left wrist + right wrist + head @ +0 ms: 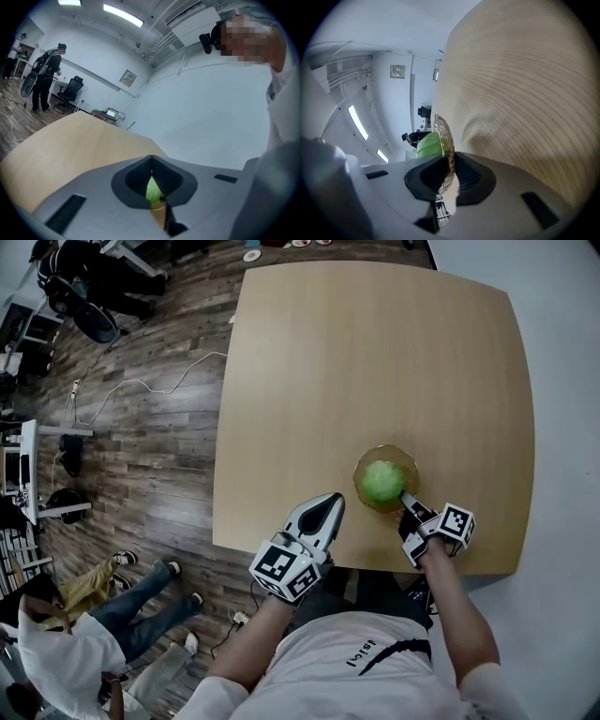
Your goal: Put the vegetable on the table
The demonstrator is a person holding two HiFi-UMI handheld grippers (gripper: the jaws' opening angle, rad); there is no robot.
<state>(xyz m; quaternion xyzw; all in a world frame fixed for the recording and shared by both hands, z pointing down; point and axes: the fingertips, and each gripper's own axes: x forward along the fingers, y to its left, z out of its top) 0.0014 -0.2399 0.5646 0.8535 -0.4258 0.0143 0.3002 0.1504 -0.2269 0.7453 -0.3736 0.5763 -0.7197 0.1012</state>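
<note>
Green vegetable [382, 481] lies in the glass bowl [359, 474]; right gripper [408, 503] pinches the bowl rim just beside it, left gripper [332, 503] is closed on nothing, near.

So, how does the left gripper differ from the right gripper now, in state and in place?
The left gripper is shut on nothing, while the right gripper is shut on the rim of the glass bowl. The left gripper is apart from the bowl, to its left; the right gripper touches it. Both are at the near edge of the table, pointing toward the green vegetable.
</note>
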